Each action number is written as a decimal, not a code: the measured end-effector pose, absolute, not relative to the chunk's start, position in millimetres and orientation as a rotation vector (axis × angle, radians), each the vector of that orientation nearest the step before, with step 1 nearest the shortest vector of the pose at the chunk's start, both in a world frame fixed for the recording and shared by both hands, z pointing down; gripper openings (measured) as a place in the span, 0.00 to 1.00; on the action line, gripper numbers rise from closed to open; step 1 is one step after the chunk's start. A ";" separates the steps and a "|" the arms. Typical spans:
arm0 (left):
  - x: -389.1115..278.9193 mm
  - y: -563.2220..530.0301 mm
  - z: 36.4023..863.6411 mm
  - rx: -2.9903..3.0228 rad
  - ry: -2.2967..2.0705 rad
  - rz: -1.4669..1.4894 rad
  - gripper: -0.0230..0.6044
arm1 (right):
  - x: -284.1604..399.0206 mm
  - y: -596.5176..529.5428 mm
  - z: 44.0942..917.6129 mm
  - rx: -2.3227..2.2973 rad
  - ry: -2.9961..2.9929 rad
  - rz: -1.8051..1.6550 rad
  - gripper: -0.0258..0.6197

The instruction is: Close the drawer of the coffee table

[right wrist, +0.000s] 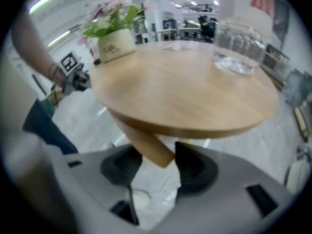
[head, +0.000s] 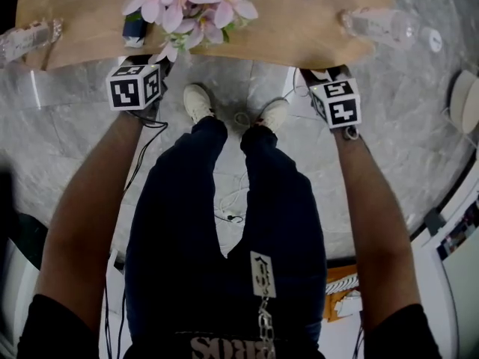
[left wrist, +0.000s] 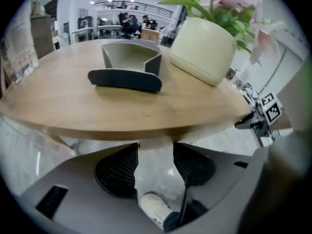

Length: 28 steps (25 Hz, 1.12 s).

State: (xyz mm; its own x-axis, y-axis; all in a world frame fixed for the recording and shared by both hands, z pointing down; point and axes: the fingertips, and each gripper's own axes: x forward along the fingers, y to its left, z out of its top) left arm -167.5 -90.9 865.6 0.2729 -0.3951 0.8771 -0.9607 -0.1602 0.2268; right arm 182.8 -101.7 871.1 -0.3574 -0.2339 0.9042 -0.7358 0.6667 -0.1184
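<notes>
The round wooden coffee table fills the top of the head view; no drawer front shows in any view. My left gripper is open just under the table's rim, with only floor and a shoe in the gap. Its marker cube sits at the table's near edge. My right gripper is open too. A slanted wooden bar from under the tabletop reaches down between its pads, which do not press on it. The right gripper's cube is also at the near edge.
On the table stand a cream pot of pink flowers, a grey holder and clear glass pieces. The person's legs and white shoes stand between the grippers on the marble floor. Cables trail there.
</notes>
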 end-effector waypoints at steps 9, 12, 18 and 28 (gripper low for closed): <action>-159.6 -58.2 819.4 1.461 -1.345 0.567 0.33 | 215.2 -77.5 832.3 1.129 -1.786 0.984 0.37; -161.2 -23.6 789.4 1.494 -1.318 0.598 0.33 | 225.5 -50.6 799.9 1.080 -1.782 0.921 0.34; -133.9 39.8 700.6 1.606 -1.197 0.629 0.25 | 234.8 -15.9 705.3 1.014 -1.832 0.768 0.14; -84.6 -24.6 521.0 1.947 -1.251 0.499 0.07 | 163.8 -13.6 538.0 0.797 -2.173 0.648 0.09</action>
